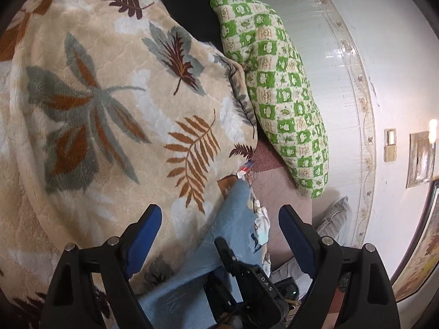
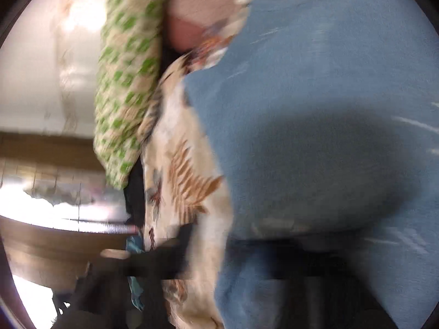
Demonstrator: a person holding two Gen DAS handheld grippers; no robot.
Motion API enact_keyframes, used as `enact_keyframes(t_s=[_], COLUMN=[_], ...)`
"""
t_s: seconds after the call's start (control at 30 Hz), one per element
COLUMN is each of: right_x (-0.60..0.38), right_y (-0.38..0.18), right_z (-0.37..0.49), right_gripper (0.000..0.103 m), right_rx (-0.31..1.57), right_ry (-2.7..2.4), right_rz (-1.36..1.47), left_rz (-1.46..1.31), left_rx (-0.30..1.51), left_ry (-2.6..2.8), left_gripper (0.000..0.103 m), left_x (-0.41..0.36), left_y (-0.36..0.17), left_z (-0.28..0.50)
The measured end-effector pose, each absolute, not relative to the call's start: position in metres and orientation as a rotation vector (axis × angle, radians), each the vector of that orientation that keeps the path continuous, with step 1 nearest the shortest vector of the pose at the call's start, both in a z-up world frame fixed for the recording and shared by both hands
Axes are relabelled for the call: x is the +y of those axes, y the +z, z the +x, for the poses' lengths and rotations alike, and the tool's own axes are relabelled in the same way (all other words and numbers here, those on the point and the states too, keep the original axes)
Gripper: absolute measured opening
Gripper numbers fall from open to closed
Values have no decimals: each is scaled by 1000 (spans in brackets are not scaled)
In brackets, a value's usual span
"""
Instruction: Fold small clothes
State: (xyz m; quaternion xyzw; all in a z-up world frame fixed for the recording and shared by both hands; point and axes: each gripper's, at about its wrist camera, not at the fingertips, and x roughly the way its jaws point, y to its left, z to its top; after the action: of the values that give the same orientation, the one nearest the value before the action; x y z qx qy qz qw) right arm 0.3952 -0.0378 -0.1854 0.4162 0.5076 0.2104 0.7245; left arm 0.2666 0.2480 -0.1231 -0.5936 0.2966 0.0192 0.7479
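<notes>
A small light-blue garment [image 1: 233, 233] lies on a beige leaf-print blanket [image 1: 109, 96]. My left gripper [image 1: 219, 219] is open above it, its blue-padded fingers [image 1: 148, 230] spread to either side of the cloth. The other gripper's black body [image 1: 252, 282] shows low in the left wrist view, over the garment. The right wrist view is heavily blurred. The blue garment [image 2: 315, 109] fills most of it, with the blanket [image 2: 186, 178] to its left. The right gripper's fingers are only dark smears at the bottom, so their state is unclear.
A green-and-white checked pillow [image 1: 277, 90] lies along the blanket's right edge, also in the right wrist view [image 2: 126, 82]. A white tiled wall [image 1: 356, 54] lies beyond it. A grey cushion [image 1: 337, 219] and a pink quilted sheet [image 1: 277, 181] sit near the bed's edge.
</notes>
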Motion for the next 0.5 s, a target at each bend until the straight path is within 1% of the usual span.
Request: enact_keyframes(t_s=[0.1, 0.17, 0.2, 0.23, 0.27, 0.3, 0.37, 0.43, 0.5], right_x=[-15, -6, -7, -14, -19, -22, -28, -35, -42], right_y=[-177, -196, -212, -217, -218, -214, -210, -204, -189], right_z=[398, 403, 405, 405, 405, 406, 404, 395, 381], right_gripper=[26, 27, 18, 14, 15, 19, 33, 70, 86], right_rx=[1077, 1123, 1170, 1145, 1143, 1149, 1177, 1185, 1170], right_ry=[551, 597, 601, 622, 648, 652, 671, 736, 751], right_rz=[859, 858, 856, 878, 898, 892, 916, 941, 911], left_rz=[-1303, -1296, -1297, -1298, -1298, -1296, -1275, -1265, -1248], left_rx=[626, 619, 618, 620, 622, 623, 627, 627, 623], left_ry=[52, 61, 60, 57, 53, 50, 42, 38, 41], left_gripper=[88, 91, 91, 91, 91, 91, 91, 91, 92], left_x=[254, 255, 255, 255, 254, 253, 250, 248, 246], left_y=[-121, -120, -120, -120, -120, -120, -119, -118, -115], left_z=[264, 264, 265, 265, 266, 267, 268, 268, 268])
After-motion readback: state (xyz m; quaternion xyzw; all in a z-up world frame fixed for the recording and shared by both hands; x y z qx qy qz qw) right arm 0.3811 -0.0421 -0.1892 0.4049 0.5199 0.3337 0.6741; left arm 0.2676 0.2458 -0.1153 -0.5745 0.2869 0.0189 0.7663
